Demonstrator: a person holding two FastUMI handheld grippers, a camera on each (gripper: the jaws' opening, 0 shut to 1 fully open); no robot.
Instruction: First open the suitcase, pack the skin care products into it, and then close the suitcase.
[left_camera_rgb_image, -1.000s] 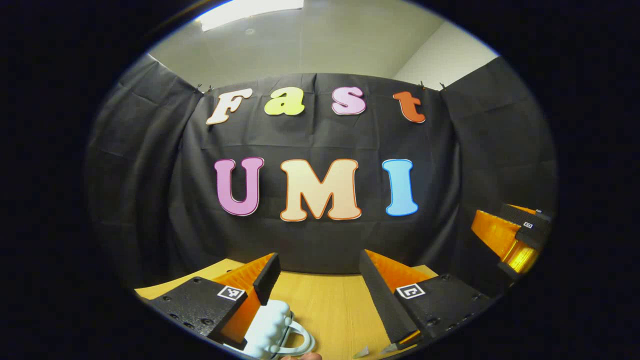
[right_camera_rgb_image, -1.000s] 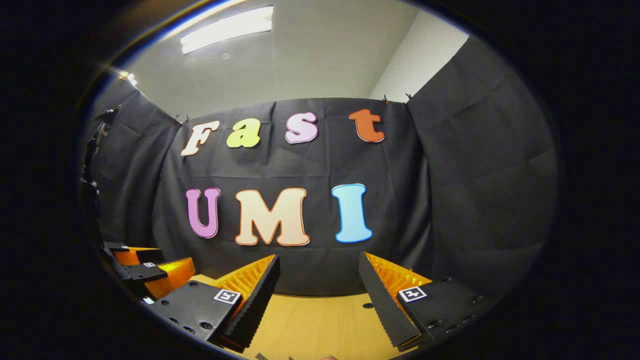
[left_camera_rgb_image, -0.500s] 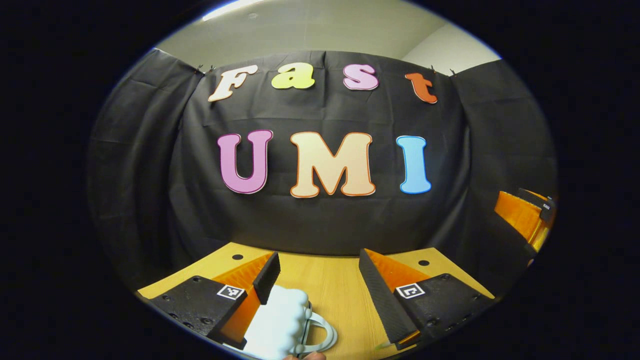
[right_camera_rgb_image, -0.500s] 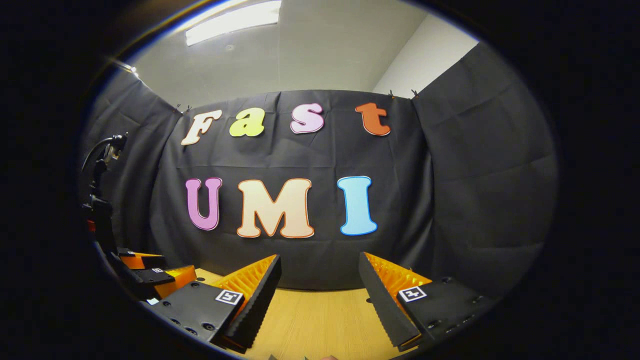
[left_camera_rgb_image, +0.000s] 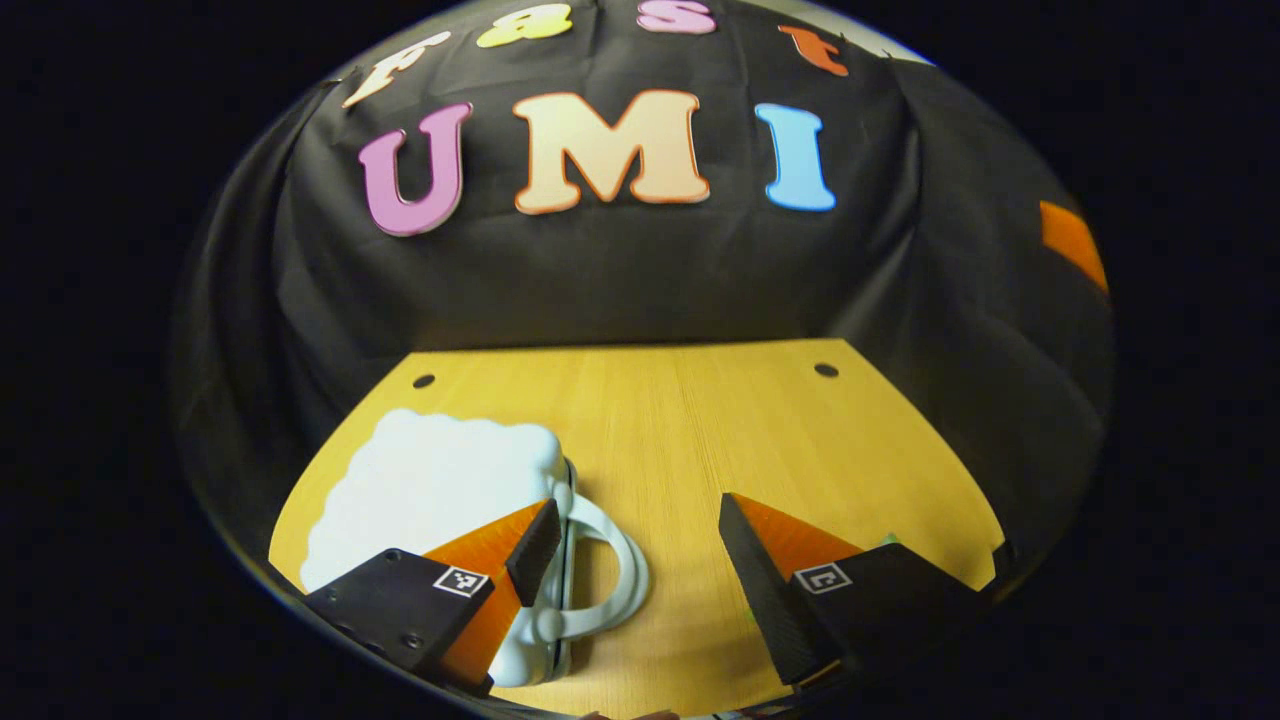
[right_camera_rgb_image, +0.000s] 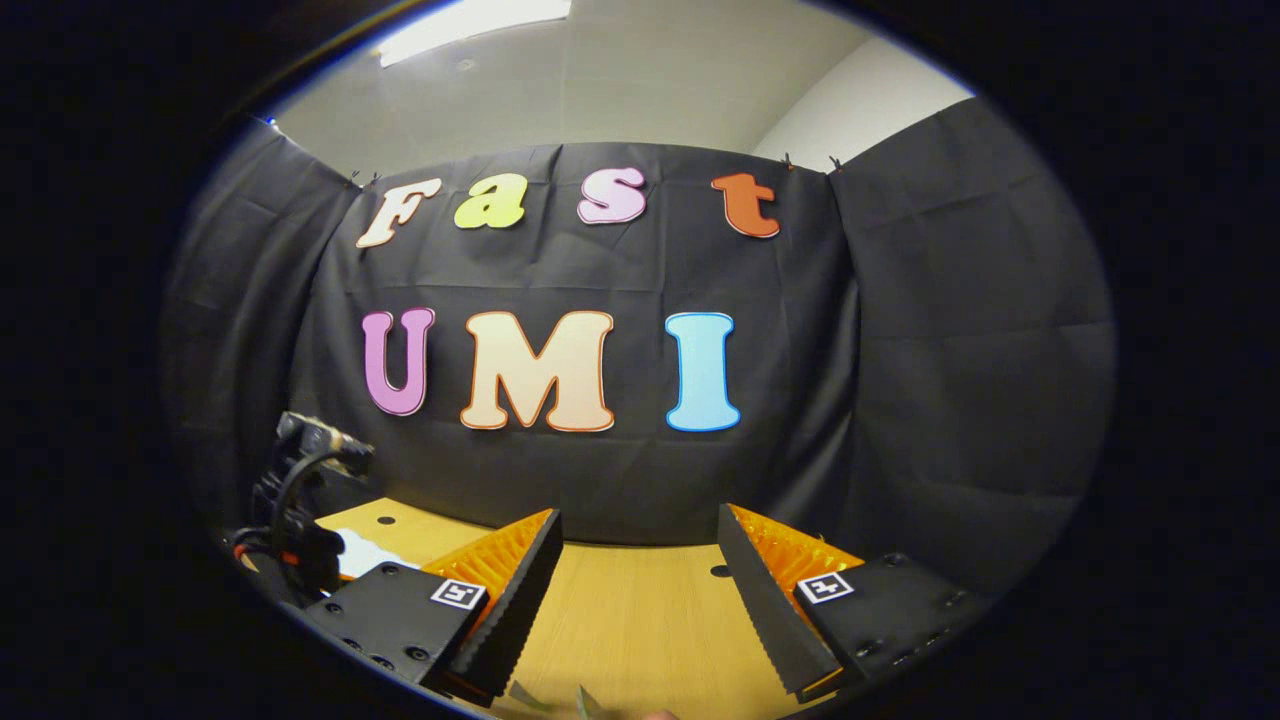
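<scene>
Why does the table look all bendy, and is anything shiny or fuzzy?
Left gripper view: the fisheye lens bows the wooden table, so its edges curve; the white suitcase looks bright under the light but stays sharp. Right gripper view: a ceiling light glares at the top, and the cloth wall bulges outward; nothing looks blurred.

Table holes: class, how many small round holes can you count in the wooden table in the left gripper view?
2: one hole near the back left corner, another hole near the back right; the suitcase may hide more.

text: none legible | tool tags — square markers, no words
</scene>
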